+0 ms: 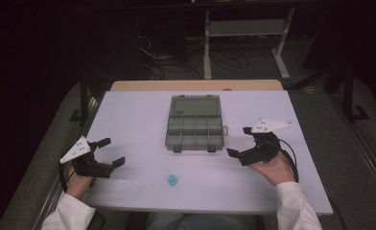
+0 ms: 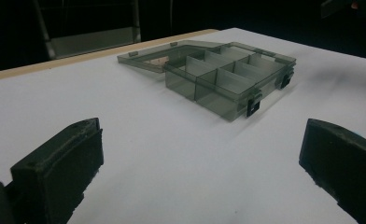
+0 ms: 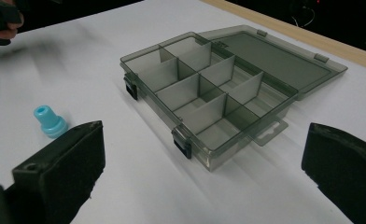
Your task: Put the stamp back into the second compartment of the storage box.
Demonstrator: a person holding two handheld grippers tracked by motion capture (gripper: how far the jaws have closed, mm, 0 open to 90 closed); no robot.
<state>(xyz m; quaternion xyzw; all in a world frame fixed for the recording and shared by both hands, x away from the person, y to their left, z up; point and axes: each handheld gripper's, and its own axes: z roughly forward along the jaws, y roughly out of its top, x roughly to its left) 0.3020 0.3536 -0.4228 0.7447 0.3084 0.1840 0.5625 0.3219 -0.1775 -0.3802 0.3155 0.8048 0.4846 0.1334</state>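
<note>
We see the bench (image 1: pixel 128 120) first, a broad flat rectangle with a matte white top and a pale wooden strip along its far edge; on its middle, towards the far side, lies the organiser box (image 1: pixel 194 130), a shallow rectangular case of smoky translucent plastic, its hinged lid folded flat open behind it; thin upright dividers split the tray into a grid of small square compartments, and two dark clasps sit on its near wall, with a clear hang tab at one end. Our left claw (image 1: pixel 110 152), blocky matte black with a grey three-cornered plate on top, hovers near the bench's left edge, its jaws spread wide and gripping nothing; our right claw (image 1: pixel 240 142), of the same make, hangs just right of the box, jaws likewise wide apart and bare. Smallest is the blue cap (image 1: pixel 172 180), a smooth, glossy plastic piece with a flared base and a narrower round neck, standing upright on the near part of the bench, between the two claws and well apart from the box.
</note>
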